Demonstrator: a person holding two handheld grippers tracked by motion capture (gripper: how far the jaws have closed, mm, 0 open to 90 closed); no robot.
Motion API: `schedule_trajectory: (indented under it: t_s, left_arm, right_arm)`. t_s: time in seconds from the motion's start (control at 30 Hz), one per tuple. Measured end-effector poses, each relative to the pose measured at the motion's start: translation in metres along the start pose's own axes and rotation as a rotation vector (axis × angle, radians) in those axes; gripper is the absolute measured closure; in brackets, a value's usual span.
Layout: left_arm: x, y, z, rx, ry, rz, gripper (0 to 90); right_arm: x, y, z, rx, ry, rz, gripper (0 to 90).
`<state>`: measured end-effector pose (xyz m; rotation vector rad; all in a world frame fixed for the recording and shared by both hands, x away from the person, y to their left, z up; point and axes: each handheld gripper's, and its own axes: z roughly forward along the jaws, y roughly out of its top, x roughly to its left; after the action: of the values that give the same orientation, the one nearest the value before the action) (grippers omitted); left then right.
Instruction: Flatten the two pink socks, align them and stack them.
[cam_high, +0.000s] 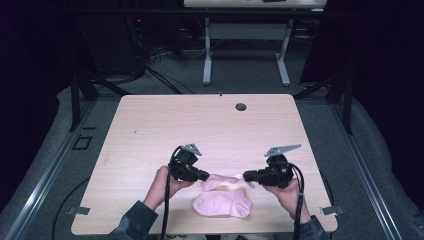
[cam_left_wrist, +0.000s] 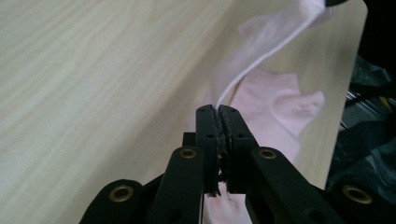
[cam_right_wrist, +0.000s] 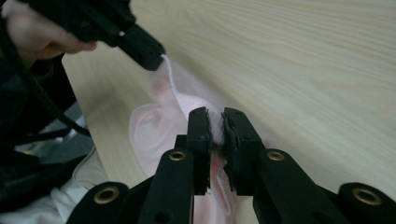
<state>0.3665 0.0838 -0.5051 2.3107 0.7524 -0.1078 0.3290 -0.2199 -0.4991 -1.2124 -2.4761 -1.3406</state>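
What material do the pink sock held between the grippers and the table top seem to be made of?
Held pink sock: probably soft knit fabric, matte; it drapes and stretches thin between the left gripper and right gripper.
Table top: pale wood-grain surface, perhaps laminate; smooth, with a slight sheen.

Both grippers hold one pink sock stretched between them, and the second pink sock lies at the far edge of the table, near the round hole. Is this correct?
Not quite. The second pink sock lies at the near edge of the table, just below the held sock, as the high view shows. Both the left gripper and right gripper do hold it.
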Motion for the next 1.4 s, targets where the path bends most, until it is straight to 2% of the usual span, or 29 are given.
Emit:
schedule_trajectory:
  t_s: [0.03,0.1,0.13,0.17,0.2,0.23,0.27,0.3,0.33,0.37,0.4,0.43,0.53,0.7,0.87,0.97,1.0,1.03,1.1,1.17,1.2,1.4]
  left_arm:
    - [0.0,0.0,0.0,0.0,0.0,0.0,85.9]
    - [0.011,0.006,0.01,0.012,-0.001,-0.029,84.6]
    - [0.022,0.01,0.023,0.044,0.013,-0.053,79.3]
    - [0.022,0.01,0.023,0.044,0.013,-0.053,74.7]
    - [0.027,0.01,0.028,0.051,0.017,-0.078,74.7]
    - [0.031,0.01,0.031,0.054,0.03,-0.093,71.0]
    - [0.035,0.007,0.034,0.036,0.023,-0.125,68.4]
    - [0.035,0.007,0.034,0.036,0.023,-0.125,63.7]
    - [0.037,0.005,0.035,0.032,0.031,-0.151,61.8]
    - [0.037,0.005,0.035,0.032,0.031,-0.151,59.4]
    - [0.038,0.004,0.035,0.037,0.03,-0.155,59.4]
    - [0.038,0.003,0.035,0.027,0.035,-0.172,55.0]
    - [0.037,0.001,0.032,0.014,0.035,-0.199,48.4]
    - [0.03,0.002,0.035,0.017,0.023,-0.209,46.4]
    - [0.023,0.004,0.048,0.076,0.048,-0.194,52.1]
    - [0.021,0.001,0.054,0.1,0.081,-0.184,66.6]
    - [0.022,-0.001,0.055,0.106,0.109,-0.177,74.5]
    - [0.022,-0.001,0.055,0.106,0.109,-0.177,78.8]
    - [0.023,-0.005,0.054,0.115,0.119,-0.171,81.8]
    - [0.024,-0.008,0.052,0.117,0.14,-0.157,87.5]
    - [0.025,-0.009,0.05,0.113,0.136,-0.156,89.0]
    - [0.034,-0.014,0.04,0.122,0.157,-0.149,89.8]
  right_arm:
    - [0.0,0.0,0.0,0.0,0.0,0.0,80.2]
    - [-0.02,0.009,0.01,0.013,-0.085,0.051,75.5]
    - [-0.04,0.013,0.027,0.057,-0.145,0.081,66.4]
    - [-0.04,0.013,0.027,0.057,-0.145,0.081,66.4]
    - [-0.047,0.012,0.035,0.066,-0.179,0.075,64.8]
    - [-0.051,0.011,0.04,0.078,-0.202,0.061,58.4]
    - [-0.056,0.007,0.046,0.068,-0.226,0.056,54.4]
    - [-0.056,0.007,0.046,0.068,-0.226,0.056,54.4]
    - [-0.059,0.004,0.044,0.052,-0.242,0.043,52.0]
    - [-0.059,0.004,0.044,0.052,-0.242,0.043,52.0]
    - [-0.059,0.003,0.041,0.043,-0.269,0.031,50.7]
    - [-0.061,0.003,0.039,0.04,-0.283,0.029,49.2]
    - [-0.066,-0.001,0.033,0.036,-0.303,0.039,50.4]
    - [-0.07,-0.008,0.031,0.056,-0.345,0.036,57.6]
    - [-0.065,-0.011,0.039,0.09,-0.342,0.007,74.3]
    - [-0.061,-0.013,0.044,0.097,-0.332,0.01,80.5]
    - [-0.06,-0.014,0.046,0.101,-0.33,0.011,81.8]
    - [-0.06,-0.014,0.046,0.101,-0.33,0.011,81.8]
    - [-0.057,-0.015,0.049,0.11,-0.312,0.011,82.3]
    - [-0.052,-0.015,0.052,0.103,-0.314,0.015,82.5]
    - [-0.048,-0.015,0.054,0.106,-0.306,0.017,82.5]
    - [-0.037,-0.014,0.059,0.1,-0.292,0.017,82.0]
